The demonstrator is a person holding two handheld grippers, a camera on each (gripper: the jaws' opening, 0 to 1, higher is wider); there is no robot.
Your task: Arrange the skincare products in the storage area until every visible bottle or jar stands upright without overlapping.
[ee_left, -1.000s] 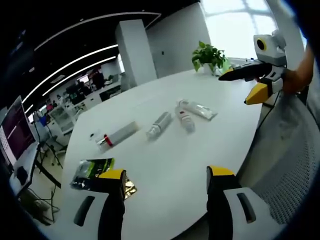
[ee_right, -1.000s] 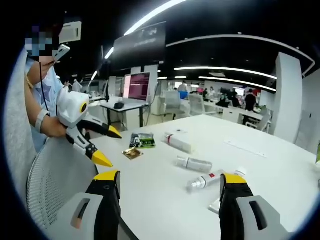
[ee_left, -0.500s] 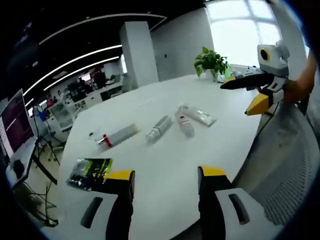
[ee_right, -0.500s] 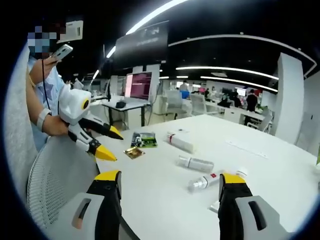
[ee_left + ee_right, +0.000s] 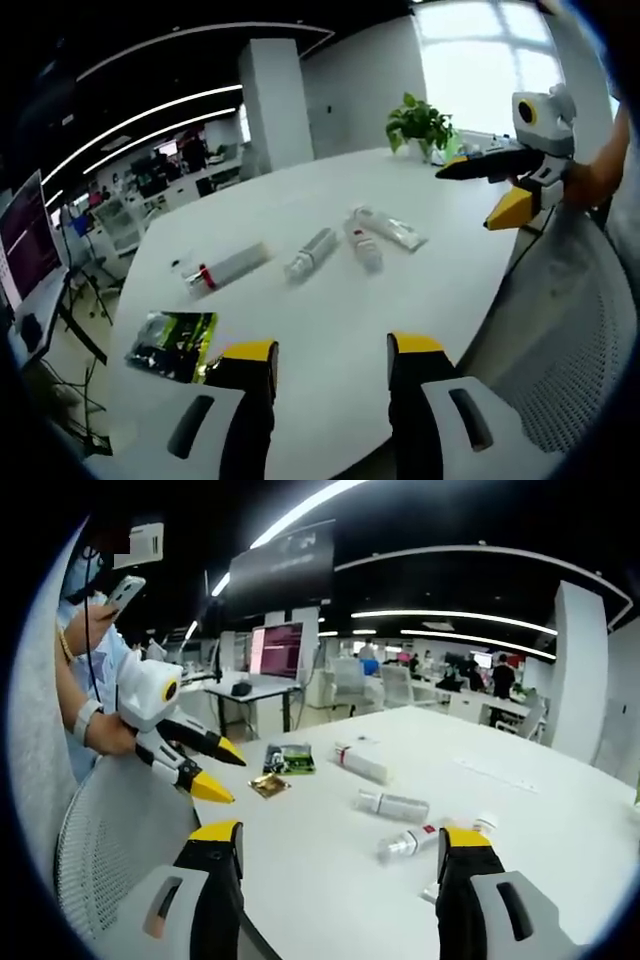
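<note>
Open office: white table (image 5: pixel 330 330), potted plant (image 5: pixel 420 118), bright window (image 5: pixel 480 60), ceiling light strips (image 5: pixel 450 613).

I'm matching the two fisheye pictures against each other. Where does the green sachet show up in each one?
Left gripper view: the green sachet lies low on the left, near the table's edge, just beyond the left gripper.
Right gripper view: the green sachet lies left of centre, on the table past the left gripper's yellow tips.
Shared landmark: the white box with a red band, lying flat near the sachet.
</note>
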